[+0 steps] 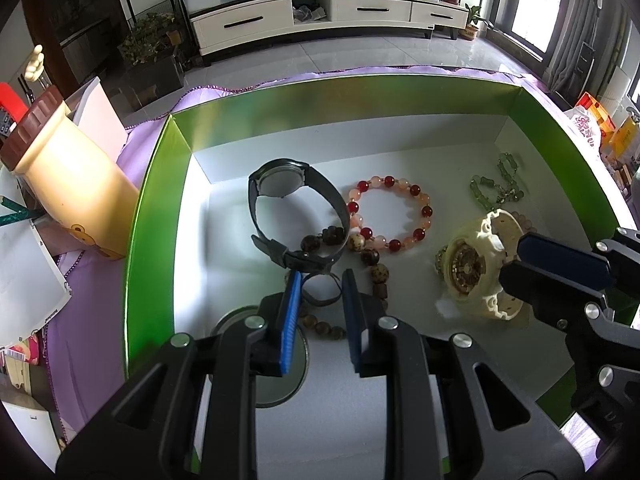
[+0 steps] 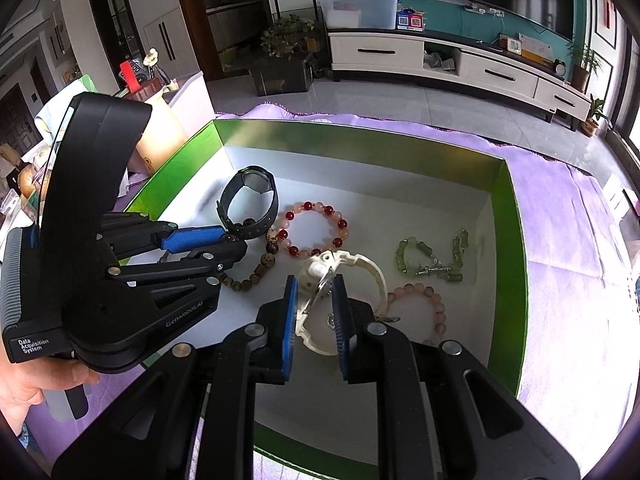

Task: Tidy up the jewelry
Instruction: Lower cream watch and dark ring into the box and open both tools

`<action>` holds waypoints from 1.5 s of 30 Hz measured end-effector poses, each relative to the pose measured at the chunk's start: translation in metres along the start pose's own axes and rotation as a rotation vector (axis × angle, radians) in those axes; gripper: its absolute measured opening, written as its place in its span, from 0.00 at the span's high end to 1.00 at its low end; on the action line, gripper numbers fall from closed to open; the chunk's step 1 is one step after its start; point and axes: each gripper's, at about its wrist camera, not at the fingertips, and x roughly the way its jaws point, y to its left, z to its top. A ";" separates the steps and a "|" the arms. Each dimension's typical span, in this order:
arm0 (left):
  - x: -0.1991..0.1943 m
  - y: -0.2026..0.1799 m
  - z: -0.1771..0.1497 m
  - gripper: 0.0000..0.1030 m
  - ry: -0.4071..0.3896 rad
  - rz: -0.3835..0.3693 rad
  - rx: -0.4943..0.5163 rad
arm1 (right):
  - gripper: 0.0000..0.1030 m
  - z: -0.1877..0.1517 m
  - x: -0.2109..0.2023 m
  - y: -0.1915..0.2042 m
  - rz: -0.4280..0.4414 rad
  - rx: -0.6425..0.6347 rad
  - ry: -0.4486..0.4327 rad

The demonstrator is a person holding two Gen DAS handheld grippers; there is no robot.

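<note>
A green box [image 1: 152, 200] with a white floor holds the jewelry. A black watch [image 1: 292, 216] stands on its strap at the back left; it also shows in the right wrist view [image 2: 250, 204]. My left gripper [image 1: 322, 280] is open, its pads either side of the black strap's loose end. A cream watch [image 1: 476, 264] lies at the right. My right gripper [image 2: 314, 286] straddles the cream watch's [image 2: 344, 264] strap and buckle, jaws a little apart, contact unclear. A red and pink bead bracelet [image 1: 394, 212], brown wooden beads [image 1: 372, 260] and a green bead bracelet [image 1: 500, 188] lie around.
The box sits on a purple cloth [image 2: 560, 216]. A cream jar with a brown lid [image 1: 68, 176] leans by the box's left wall. A pale pink bracelet [image 2: 424, 300] lies right of the cream watch. A round mirror [image 1: 276, 368] lies under my left gripper.
</note>
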 end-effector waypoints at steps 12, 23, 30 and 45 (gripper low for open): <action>-0.008 0.001 -0.001 0.66 -0.009 -0.003 -0.005 | 0.83 0.002 -0.006 -0.002 -0.009 0.013 -0.008; -0.024 0.002 -0.001 0.54 -0.033 0.005 -0.012 | 0.83 0.001 -0.018 -0.004 -0.019 0.025 -0.023; -0.038 0.002 -0.003 0.47 -0.048 0.016 -0.012 | 0.83 0.001 -0.027 -0.005 -0.025 0.037 -0.033; -0.073 0.011 0.000 0.06 -0.087 0.077 -0.052 | 0.28 0.002 -0.050 -0.012 -0.052 0.111 -0.042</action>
